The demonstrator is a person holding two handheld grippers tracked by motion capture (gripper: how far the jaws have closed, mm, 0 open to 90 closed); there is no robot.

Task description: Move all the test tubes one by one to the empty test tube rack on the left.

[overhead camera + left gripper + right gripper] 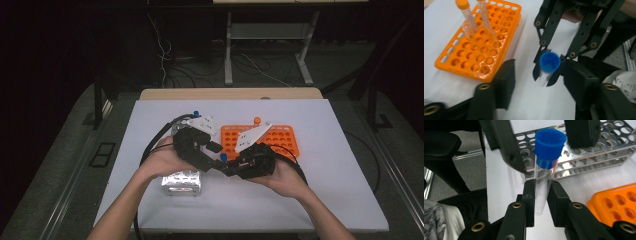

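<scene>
Item: blue-capped tube [546, 170], clear body, held upright at centre frame of the right gripper view. Right gripper [541, 197]: jaws clamped on the tube's body below the cap. Left gripper [537, 75]: jaws apart, standing either side of the cap, pads not visibly pressing it; whether one pad touches cannot be told. In the high view both grippers meet at centre frame, the tube [223, 157] between them. Orange rack [280, 137], right of centre, carries orange-capped tubes [466, 18]. Metal rack [181, 182], lower left of centre. White table [325, 200] beneath.
</scene>
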